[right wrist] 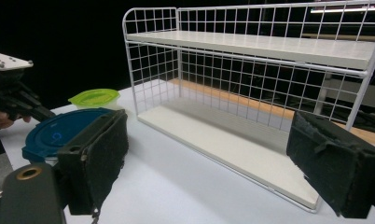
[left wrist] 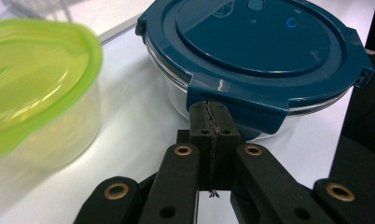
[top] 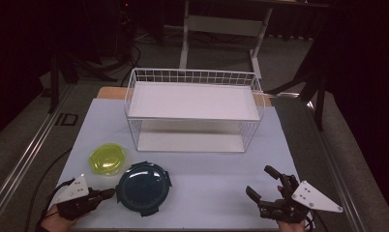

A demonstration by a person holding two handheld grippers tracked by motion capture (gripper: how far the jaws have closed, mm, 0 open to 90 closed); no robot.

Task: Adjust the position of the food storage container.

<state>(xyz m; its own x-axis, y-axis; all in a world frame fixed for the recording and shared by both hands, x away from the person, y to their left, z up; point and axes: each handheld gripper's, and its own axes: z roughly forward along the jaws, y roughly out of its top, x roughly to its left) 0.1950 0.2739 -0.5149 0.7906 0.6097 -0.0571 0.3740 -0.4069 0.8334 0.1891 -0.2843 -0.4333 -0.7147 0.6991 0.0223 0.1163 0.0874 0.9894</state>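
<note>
Desk (top: 207,183), pale top. Two lidded containers at its front left, just beside each other.

Blue-lidded container (top: 143,187): round, clear glass body, dark blue lid with clip tabs, lid on. Contents not discernible through the wall in the left gripper view.

Green-lidded container (top: 107,158): smaller, translucent body, lime lid on, sits behind and left of the blue one. Looks empty from the left gripper view, though blurred.

White wire rack (top: 195,113): two tiers, stands mid-desk behind the containers. Both shelves bare.

Left gripper (top: 104,194): low at the front left corner, held in a hand, pointing right at the blue lid's rim. Fingers (left wrist: 209,122) pressed together, tips right at the edge of a lid tab; nothing between them.

Right gripper (top: 262,182): front right of the desk, well apart from the containers, aimed toward the rack. Fingers (right wrist: 99,154) spread wide, nothing between them.
</note>
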